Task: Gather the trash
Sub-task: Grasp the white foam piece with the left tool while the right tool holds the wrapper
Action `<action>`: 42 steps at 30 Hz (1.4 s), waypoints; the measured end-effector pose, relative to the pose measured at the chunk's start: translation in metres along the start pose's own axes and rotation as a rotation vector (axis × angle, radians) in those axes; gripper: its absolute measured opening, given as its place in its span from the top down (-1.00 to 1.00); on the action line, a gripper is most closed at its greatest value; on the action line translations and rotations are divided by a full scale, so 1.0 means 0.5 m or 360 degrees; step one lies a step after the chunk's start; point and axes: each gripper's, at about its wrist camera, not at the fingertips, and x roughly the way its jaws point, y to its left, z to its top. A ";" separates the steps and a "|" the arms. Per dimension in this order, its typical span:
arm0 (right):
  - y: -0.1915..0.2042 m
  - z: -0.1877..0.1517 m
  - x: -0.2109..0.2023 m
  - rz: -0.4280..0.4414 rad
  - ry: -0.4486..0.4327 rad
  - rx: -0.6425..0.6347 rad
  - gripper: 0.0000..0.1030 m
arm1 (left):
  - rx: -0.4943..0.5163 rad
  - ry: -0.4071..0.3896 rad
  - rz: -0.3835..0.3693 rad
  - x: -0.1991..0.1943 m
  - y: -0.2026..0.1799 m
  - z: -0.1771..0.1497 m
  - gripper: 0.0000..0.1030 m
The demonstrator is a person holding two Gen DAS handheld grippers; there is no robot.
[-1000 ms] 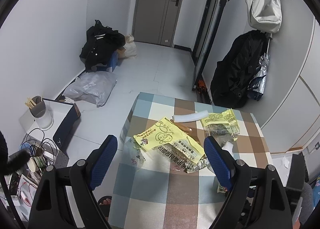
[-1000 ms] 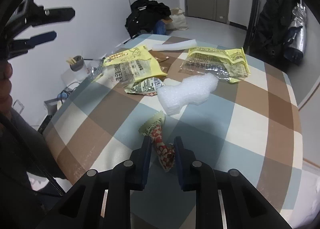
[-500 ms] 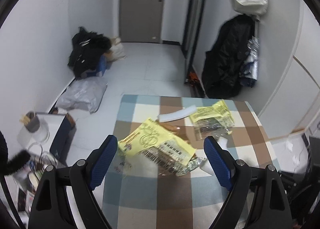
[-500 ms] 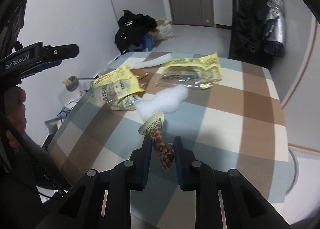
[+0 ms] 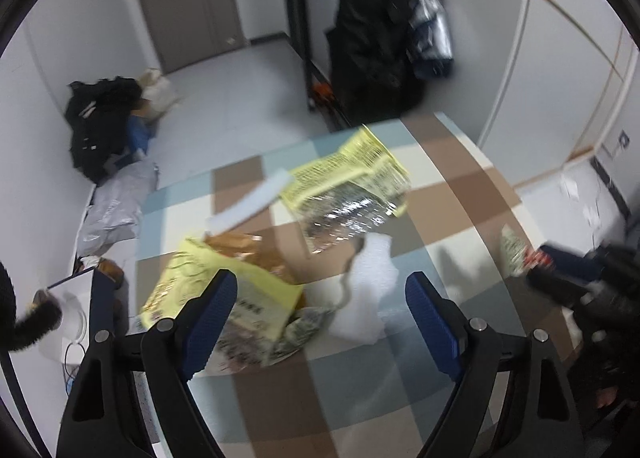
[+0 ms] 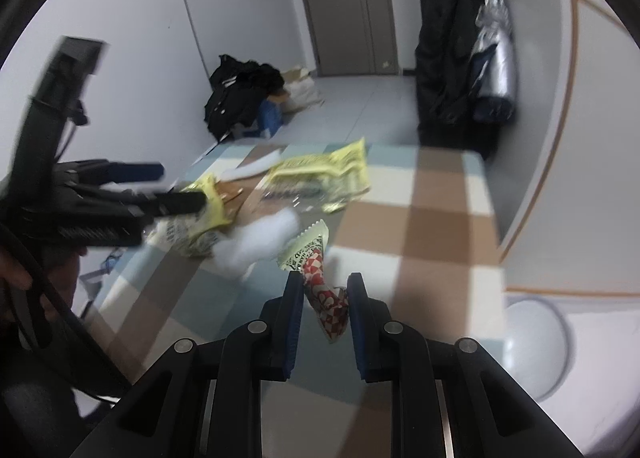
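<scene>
In the left wrist view, the left gripper (image 5: pixel 320 298) is seen at the bottom of the frame with its blue-padded jaws spread wide and nothing clamped between them. Behind the gap, at mid frame, a checked tablecloth (image 5: pixel 460 186) in brown, pale blue and cream is covered with litter. A yellow printed wrapper (image 5: pixel 224 290) lies just behind the left finger, partly hidden by it. A white foam piece (image 5: pixel 372 270) lies in the middle of the gap, between the two fingers but not touched by either. Higher up, a second yellow bag with a silver inside (image 5: pixel 348 194) is spread open, and a white strip (image 5: pixel 248 206) lies to its left. At the right edge, the right gripper (image 5: pixel 536 266) is seen blurred, with a red and white wrapper end showing at its tip.

In the right wrist view, the right gripper (image 6: pixel 323 290) fills the lower centre, its jaws drawn close and pressed on a red-and-white checked snack wrapper (image 6: pixel 326 298), whose pale printed end sticks up beyond the fingertips. The wrapper is held above the tablecloth (image 6: pixel 440 218). Just behind it the foam piece (image 6: pixel 260 238) is seen, and farther up both yellow bags. The left gripper (image 6: pixel 160 186) is blurred at the left of the frame, held by a hand (image 6: pixel 60 278).
</scene>
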 end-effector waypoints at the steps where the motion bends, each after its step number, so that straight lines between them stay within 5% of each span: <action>1: -0.007 0.002 -0.007 0.0002 -0.0016 0.0007 0.59 | 0.0011 0.0035 -0.0015 0.012 -0.004 0.004 -0.62; 10: -0.105 0.010 -0.043 0.0033 -0.0049 0.0299 0.59 | 0.0128 0.0280 0.0008 0.086 -0.042 0.010 -0.34; 15: -0.122 0.016 -0.068 0.0038 -0.0098 0.0324 0.59 | 0.0197 0.0311 0.0020 0.095 -0.063 0.007 -0.23; 25: -0.129 0.014 -0.077 0.0034 -0.0109 0.0317 0.59 | 0.0208 0.0389 -0.0028 0.102 -0.077 0.002 0.30; 42: -0.121 0.014 -0.070 0.0033 -0.0084 0.0315 0.59 | 0.0175 0.0320 -0.0126 0.063 -0.083 0.001 0.34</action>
